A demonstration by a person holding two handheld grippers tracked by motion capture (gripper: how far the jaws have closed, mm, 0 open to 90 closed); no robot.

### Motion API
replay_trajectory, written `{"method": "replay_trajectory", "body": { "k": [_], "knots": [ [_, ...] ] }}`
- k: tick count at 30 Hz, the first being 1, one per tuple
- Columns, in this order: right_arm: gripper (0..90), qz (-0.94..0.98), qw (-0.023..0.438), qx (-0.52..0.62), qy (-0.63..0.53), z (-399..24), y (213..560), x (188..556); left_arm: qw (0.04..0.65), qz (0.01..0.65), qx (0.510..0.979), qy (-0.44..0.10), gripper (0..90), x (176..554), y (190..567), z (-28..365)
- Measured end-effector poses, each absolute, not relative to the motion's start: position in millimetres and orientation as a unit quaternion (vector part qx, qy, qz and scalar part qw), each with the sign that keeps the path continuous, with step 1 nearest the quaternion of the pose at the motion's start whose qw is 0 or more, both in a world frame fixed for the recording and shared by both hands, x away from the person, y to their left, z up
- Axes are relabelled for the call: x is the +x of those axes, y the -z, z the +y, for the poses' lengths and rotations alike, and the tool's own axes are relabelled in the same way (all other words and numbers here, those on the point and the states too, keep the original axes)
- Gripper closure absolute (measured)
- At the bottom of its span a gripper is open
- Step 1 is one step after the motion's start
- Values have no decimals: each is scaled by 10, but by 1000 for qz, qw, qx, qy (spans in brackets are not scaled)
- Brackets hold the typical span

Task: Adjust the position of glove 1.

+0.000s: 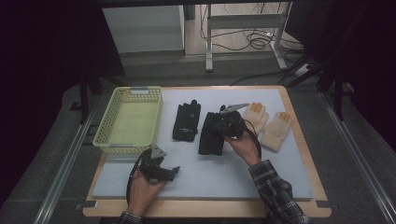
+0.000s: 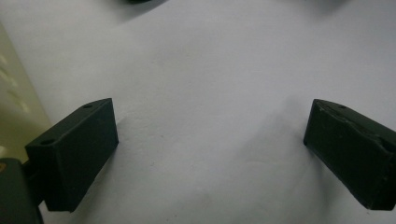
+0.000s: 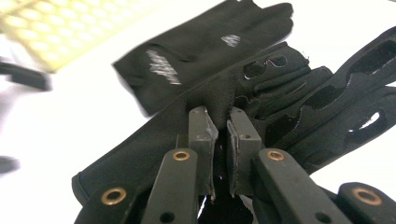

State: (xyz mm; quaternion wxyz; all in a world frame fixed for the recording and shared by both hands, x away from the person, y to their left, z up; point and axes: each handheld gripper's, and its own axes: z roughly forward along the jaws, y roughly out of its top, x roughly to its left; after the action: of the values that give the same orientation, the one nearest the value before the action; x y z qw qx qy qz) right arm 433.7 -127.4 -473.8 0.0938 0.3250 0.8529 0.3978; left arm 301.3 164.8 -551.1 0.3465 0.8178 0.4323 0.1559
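The right gripper (image 3: 217,135) has its jaws pinched nearly together on a fold of a black glove (image 3: 154,140), the one lying near the middle of the grey mat on the table (image 1: 299,149). A second black glove (image 1: 187,121) lies just beside it on the left, and two cream gloves (image 1: 268,123) lie on its right. The yellow basket (image 1: 154,116) stands at the mat's left edge, empty as far as can be seen. The left gripper (image 2: 210,144) hovers low over bare mat near the basket, jaws wide apart and holding nothing.

The pinch takes only a thin ridge of fabric, so the glove could slip free as it is lifted. The glove's fingers appear to lie against the second black glove, so a drag sideways toward the basket might pull that one along. A limp, dangling cuff could also catch on the basket rim.
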Motion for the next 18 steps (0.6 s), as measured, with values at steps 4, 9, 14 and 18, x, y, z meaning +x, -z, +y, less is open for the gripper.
{"method": "replay_trajectory", "body": {
  "k": [4,9,14,18],
  "knots": [
    [813,853,79,309,-414,-1314,4619,4086,346,431,818,-156,30,3014,5511,1650],
    [812,861,71,289,-412,-1330,4666,3752,348,433,817,-157,30,3013,5513,1646],
    [810,869,58,286,-400,-1338,4923,3521,346,432,818,-157,30,3013,5511,1648],
    [766,873,50,291,-388,-1331,5110,3509,347,433,817,-156,30,3011,5512,1647]
  ]
}}
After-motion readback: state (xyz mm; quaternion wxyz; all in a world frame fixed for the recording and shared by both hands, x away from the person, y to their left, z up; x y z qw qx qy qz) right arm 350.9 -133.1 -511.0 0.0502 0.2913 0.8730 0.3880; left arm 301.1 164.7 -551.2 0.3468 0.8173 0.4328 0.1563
